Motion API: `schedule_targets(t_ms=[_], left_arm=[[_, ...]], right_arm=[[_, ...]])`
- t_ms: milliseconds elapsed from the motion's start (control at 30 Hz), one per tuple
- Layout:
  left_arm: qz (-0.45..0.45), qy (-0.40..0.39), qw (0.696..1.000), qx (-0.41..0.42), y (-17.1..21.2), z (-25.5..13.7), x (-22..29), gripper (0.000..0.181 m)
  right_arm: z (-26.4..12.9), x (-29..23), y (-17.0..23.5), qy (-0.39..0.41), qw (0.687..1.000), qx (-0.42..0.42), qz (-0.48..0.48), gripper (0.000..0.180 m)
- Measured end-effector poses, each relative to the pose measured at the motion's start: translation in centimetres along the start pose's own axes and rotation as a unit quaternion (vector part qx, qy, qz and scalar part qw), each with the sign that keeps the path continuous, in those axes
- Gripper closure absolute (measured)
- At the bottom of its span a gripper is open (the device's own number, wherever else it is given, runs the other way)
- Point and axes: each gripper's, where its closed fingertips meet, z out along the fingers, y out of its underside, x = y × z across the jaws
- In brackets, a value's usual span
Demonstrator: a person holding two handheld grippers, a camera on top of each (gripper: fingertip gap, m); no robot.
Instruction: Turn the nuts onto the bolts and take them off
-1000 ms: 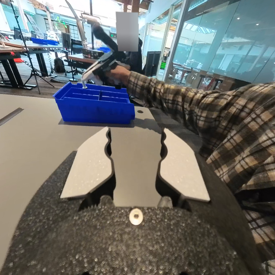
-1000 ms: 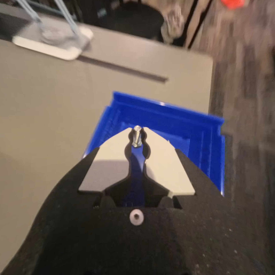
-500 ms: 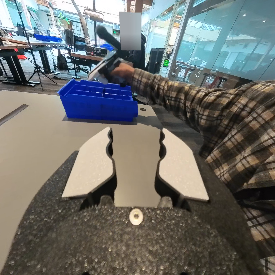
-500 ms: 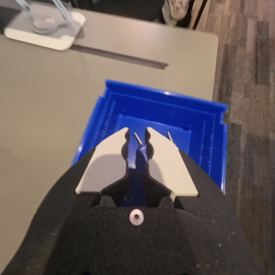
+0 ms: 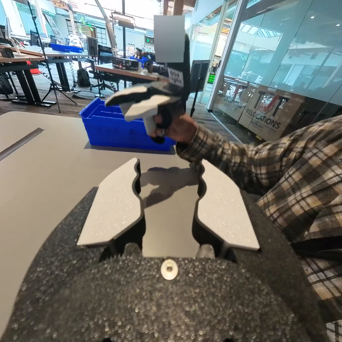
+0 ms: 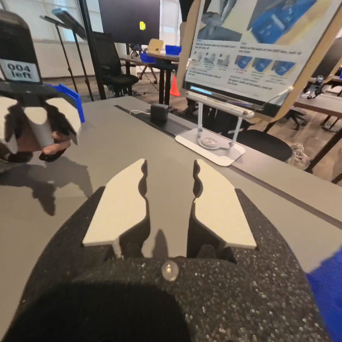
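Note:
No nut or bolt shows in either view. My left gripper (image 5: 170,163) is open and empty, low over the grey table (image 5: 46,166). The blue divided bin (image 5: 118,133) stands beyond it near the table's far edge. My right gripper (image 5: 118,109) is in the air in front of the bin, held by a hand in a plaid sleeve (image 5: 268,166), jaws apart and empty. In the right wrist view my right gripper (image 6: 170,162) is open over the bare table (image 6: 129,133). It faces my left gripper (image 6: 39,127) at the left. A corner of the bin (image 6: 327,288) shows at lower right.
A tablet on a stand (image 6: 240,61) with a white base (image 6: 209,148) stands at the table's right side. A small black box (image 6: 159,114) sits on a dark groove in the table. Office desks, chairs and tripods stand beyond.
My right gripper held a bolt over the bin, let it go into the bin, opened, and swung away to face the left gripper. My left gripper stayed open and nearly still.

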Motion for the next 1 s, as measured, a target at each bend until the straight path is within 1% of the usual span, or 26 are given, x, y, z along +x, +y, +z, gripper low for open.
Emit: schedule_targets(t_ms=[67, 133, 200, 300, 400, 500, 567, 633, 700, 733, 800, 867, 900, 1000], left_arm=[[-0.004, -0.001, 1.000, 0.001, 0.1, -0.1, -0.2, 0.122], [-0.006, -0.004, 1.000, 0.002, 0.0, -0.2, -0.3, 0.122], [-0.005, -0.010, 1.000, 0.003, -0.4, -0.7, -0.2, 0.122], [0.021, -0.042, 0.999, 0.004, -1.7, -2.6, 0.2, 0.122], [0.040, -0.100, 0.994, 0.001, -2.9, -6.8, 0.8, 0.122], [0.060, -0.196, 0.979, -0.020, -3.9, -14.2, 1.6, 0.121], [0.072, -0.287, 0.954, -0.045, -4.6, -21.1, 2.2, 0.123], [0.060, -0.386, 0.917, -0.077, -4.8, -28.7, 2.8, 0.126], [0.013, -0.468, 0.877, -0.106, -3.8, -35.9, 3.6, 0.128], [-0.024, -0.497, 0.859, -0.122, -2.6, -39.0, 4.0, 0.128], [-0.106, -0.537, 0.822, -0.157, 0.5, -43.8, 5.0, 0.128], [-0.175, -0.559, 0.789, -0.187, 3.8, -46.9, 5.6, 0.129], [-0.212, -0.559, 0.777, -0.200, 5.5, -47.6, 5.9, 0.130], [-0.318, -0.526, 0.749, -0.245, 10.4, -47.4, 6.6, 0.135]], right_arm=[[1.4, -0.7, 1.9, -0.002, 1.000, 0.011, 0.008, 0.133], [2.3, -1.2, 3.7, -0.012, 1.000, 0.003, 0.019, 0.133], [2.5, -1.4, 4.6, -0.019, 1.000, -0.007, 0.014, 0.135], [2.5, -0.7, 5.7, -0.002, 1.000, -0.009, -0.004, 0.138], [2.9, -1.0, 6.1, -0.017, 1.000, -0.006, 0.018, 0.138], [3.5, -1.6, 6.7, -0.025, 0.999, -0.024, 0.014, 0.136], [3.6, -2.0, 6.7, -0.028, 0.999, -0.027, 0.001, 0.136], [3.7, -2.3, 6.7, -0.033, 0.999, -0.030, -0.004, 0.136], [3.8, -2.6, 6.6, -0.037, 0.999, -0.030, -0.002, 0.136], [3.9, -2.8, 6.6, -0.041, 0.999, -0.030, -0.001, 0.136], [4.1, -3.2, 6.7, -0.049, 0.998, -0.034, 0.003, 0.136], [4.3, -3.6, 6.9, -0.056, 0.998, -0.037, 0.004, 0.136], [4.4, -3.7, 7.0, -0.058, 0.998, -0.040, 0.003, 0.136], [4.5, -4.0, 7.2, -0.062, 0.997, -0.047, 0.001, 0.136]])
